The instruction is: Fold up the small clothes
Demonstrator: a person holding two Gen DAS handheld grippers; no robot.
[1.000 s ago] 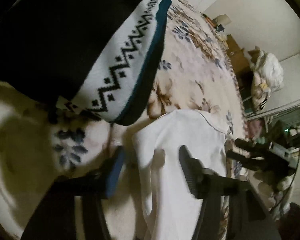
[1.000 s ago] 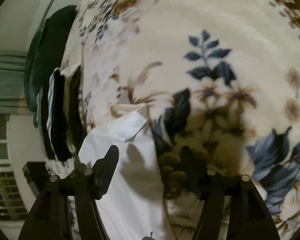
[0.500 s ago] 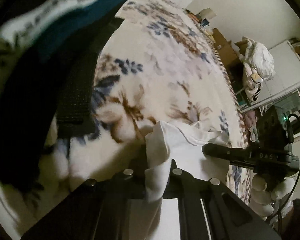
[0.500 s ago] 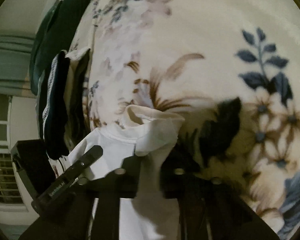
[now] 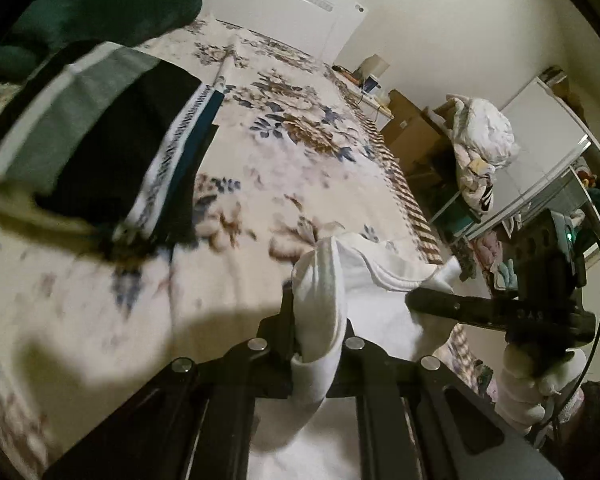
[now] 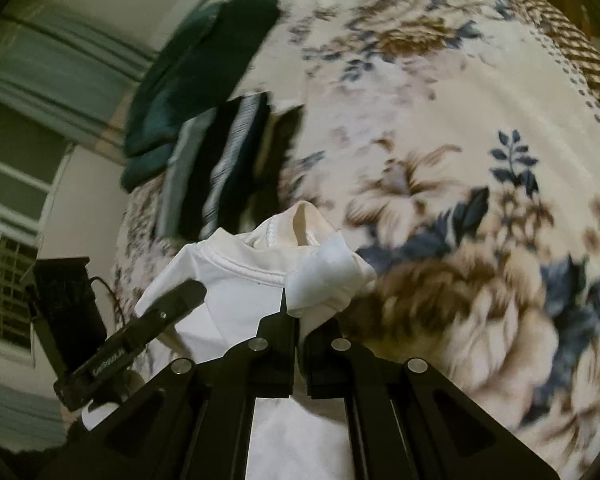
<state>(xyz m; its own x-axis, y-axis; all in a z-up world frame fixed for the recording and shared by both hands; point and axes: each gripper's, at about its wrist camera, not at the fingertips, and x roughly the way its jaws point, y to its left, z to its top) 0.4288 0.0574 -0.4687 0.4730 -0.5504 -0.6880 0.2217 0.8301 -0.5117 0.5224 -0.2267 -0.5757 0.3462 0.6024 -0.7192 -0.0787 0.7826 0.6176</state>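
Note:
A white garment [image 5: 376, 312] hangs between my two grippers above the floral bed cover [image 5: 284, 160]. My left gripper [image 5: 318, 332] is shut on one top corner, with a fold of white cloth bunched between its fingers. My right gripper [image 6: 300, 316] is shut on the other top corner [image 6: 324, 276], next to the ribbed neckline [image 6: 256, 268]. Each gripper shows in the other's view: the right one [image 5: 460, 306] and the left one [image 6: 148, 328]. The lower part of the garment is hidden behind the gripper bodies.
A stack of folded dark clothes [image 5: 112, 152] with a patterned white band lies on the bed at left, a dark green folded piece [image 6: 204, 64] beyond it. Boxes and a heap of laundry [image 5: 480, 136] stand past the bed's far edge.
Both grippers were open over the flat white garment, then shut on its top corners. They have since lifted it off the bed cover, and both views tilted up toward the room.

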